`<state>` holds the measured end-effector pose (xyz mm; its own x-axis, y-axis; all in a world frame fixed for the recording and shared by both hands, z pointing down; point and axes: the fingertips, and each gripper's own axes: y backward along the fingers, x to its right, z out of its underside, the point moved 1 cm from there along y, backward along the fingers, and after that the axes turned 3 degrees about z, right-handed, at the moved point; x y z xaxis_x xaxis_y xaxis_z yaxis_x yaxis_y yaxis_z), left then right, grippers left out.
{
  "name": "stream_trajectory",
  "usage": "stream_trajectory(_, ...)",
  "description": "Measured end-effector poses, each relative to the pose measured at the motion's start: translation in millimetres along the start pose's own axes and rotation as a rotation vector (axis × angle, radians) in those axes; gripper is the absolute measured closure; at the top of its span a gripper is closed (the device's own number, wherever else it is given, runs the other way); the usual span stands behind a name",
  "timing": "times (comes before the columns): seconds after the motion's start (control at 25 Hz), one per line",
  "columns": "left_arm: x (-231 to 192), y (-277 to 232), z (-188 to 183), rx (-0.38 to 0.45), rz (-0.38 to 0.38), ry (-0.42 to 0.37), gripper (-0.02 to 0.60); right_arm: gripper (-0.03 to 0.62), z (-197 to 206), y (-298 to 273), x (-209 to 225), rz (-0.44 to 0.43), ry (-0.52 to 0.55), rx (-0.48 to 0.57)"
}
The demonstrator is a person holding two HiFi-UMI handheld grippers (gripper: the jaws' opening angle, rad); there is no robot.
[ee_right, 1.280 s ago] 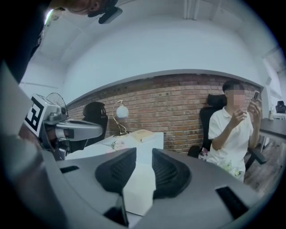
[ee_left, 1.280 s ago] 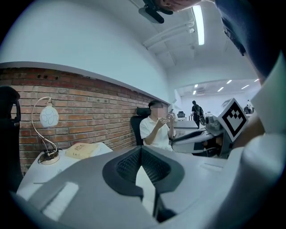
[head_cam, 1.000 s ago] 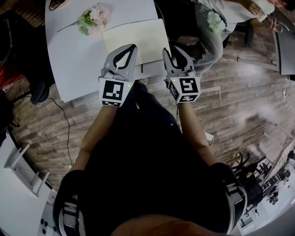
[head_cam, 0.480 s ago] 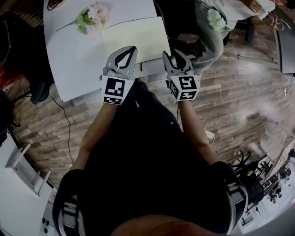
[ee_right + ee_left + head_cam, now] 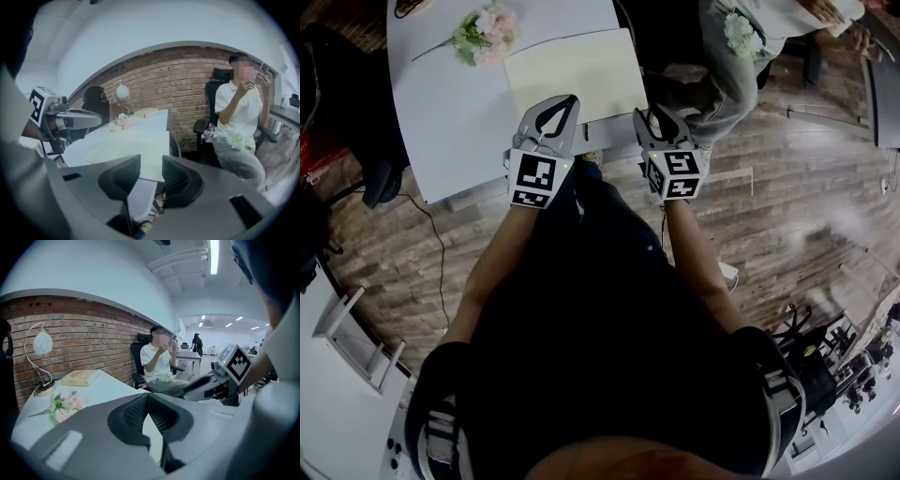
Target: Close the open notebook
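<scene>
Notebook (image 5: 572, 73) ungripped: right gripper (image 5: 151, 159) just opening, empty; left gripper (image 5: 147, 395) closed.

On the white flat-topped desk (image 5: 450, 112), the cream open paper notebook (image 5: 572, 75) lies flat at the near right corner. The pink-and-white flower bouquet (image 5: 487, 33) lies on the desk at the notebook's 10 o'clock, well apart from it.

In the left gripper view, the white-globed curled metal lamp (image 5: 41, 357) stands at the desk's far end, before the red brick wall (image 5: 93, 338), at the bouquet's 11 o'clock. The tan closed book (image 5: 79, 377) lies at the lamp's 3 o'clock.

The left gripper (image 5: 565, 101) hangs at the notebook's near edge, at its 7 o'clock. The right gripper (image 5: 659, 117) hangs at the notebook's 4 o'clock, off the desk's corner and above the wooden plank floor (image 5: 787, 206). Its jaws have just been opening, with nothing between them.

A seated person in a white shirt (image 5: 741, 56) is at the notebook's 2 o'clock, beyond the desk's right edge.
</scene>
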<state>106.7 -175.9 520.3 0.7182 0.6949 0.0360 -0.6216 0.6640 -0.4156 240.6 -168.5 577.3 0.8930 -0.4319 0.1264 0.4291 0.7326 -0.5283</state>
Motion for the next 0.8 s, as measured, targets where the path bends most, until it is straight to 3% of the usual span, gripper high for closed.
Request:
stream_trajectory(0.4,2.5,-5.7,4.0,-0.021,0.003,-0.003,0.575,0.462,30.2,-12.7,18.4,-0.020,-0.131,-0.068)
stream_trajectory(0.8,-0.9,-8.3,5.5,-0.034,-0.004,-0.004,0.574,0.452,45.8,-24.8,30.3,-0.091,-0.404,-0.074)
